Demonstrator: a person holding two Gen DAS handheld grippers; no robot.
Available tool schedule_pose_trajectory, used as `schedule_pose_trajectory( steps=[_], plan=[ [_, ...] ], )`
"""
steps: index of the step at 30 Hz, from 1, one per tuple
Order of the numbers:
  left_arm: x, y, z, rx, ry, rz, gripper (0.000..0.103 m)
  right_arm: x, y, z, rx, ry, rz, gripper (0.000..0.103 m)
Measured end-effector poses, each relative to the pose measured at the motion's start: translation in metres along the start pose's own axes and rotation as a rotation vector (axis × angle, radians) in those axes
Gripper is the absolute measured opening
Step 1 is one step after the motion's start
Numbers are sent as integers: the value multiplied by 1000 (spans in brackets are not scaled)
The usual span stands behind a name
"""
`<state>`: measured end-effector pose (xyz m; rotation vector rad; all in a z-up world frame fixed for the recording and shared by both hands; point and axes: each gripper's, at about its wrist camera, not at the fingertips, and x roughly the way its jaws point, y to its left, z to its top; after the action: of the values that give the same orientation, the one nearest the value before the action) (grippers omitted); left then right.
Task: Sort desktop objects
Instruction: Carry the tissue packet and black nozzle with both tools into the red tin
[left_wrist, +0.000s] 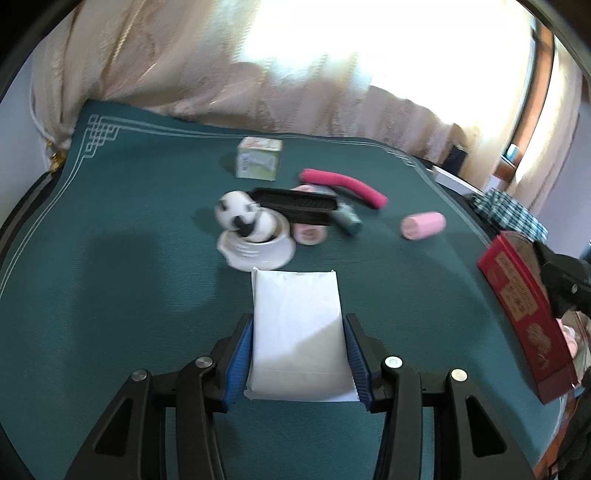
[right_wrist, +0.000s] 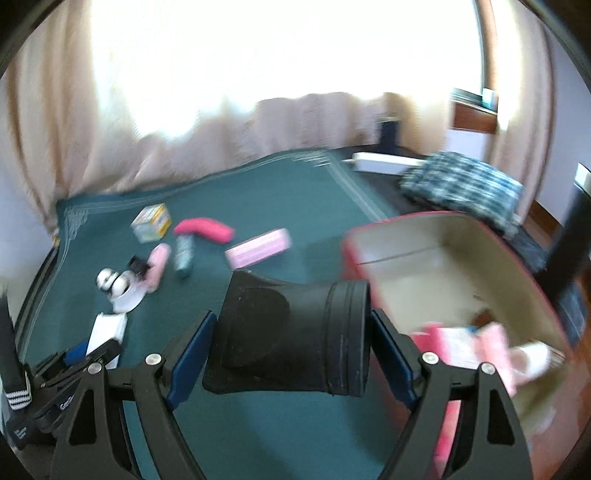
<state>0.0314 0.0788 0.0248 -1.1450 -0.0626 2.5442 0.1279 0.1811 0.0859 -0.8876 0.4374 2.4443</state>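
My left gripper (left_wrist: 298, 321) is shut on a white flat packet (left_wrist: 295, 325), held low over the green table mat (left_wrist: 110, 258). My right gripper (right_wrist: 291, 317) is shut on a wide black flared tube (right_wrist: 291, 339), gripped by its two ends just left of an open red box (right_wrist: 443, 266) with a cream inside. Pink packets (right_wrist: 472, 347) lie in that box. In the right wrist view, the left gripper (right_wrist: 92, 347) with its white packet (right_wrist: 107, 328) shows at the lower left.
Mid-mat lie a panda figure (left_wrist: 240, 218) on a white dish (left_wrist: 258, 254), a black brush (left_wrist: 295, 206), a teal bottle (left_wrist: 349, 218), a pink foam stick (left_wrist: 343, 186), a pink pack (left_wrist: 423, 225) and a green carton (left_wrist: 259, 158). A plaid cloth (right_wrist: 465, 184) lies behind the red box (left_wrist: 524, 317). Curtains hang behind the table.
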Motion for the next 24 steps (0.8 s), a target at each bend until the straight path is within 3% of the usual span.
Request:
schedule_pose_trajectory(
  steps=[6, 12, 24],
  plan=[
    [-15, -40, 3, 69, -15, -44, 49, -27, -66, -3, 78, -47, -87, 85],
    [-30, -87, 7, 148, -33, -84, 49, -33, -120, -13, 163, -41, -131, 85],
    [-40, -173, 3, 280, -20, -153, 49, -33, -161, -23, 227, -11, -26, 87]
  ],
)
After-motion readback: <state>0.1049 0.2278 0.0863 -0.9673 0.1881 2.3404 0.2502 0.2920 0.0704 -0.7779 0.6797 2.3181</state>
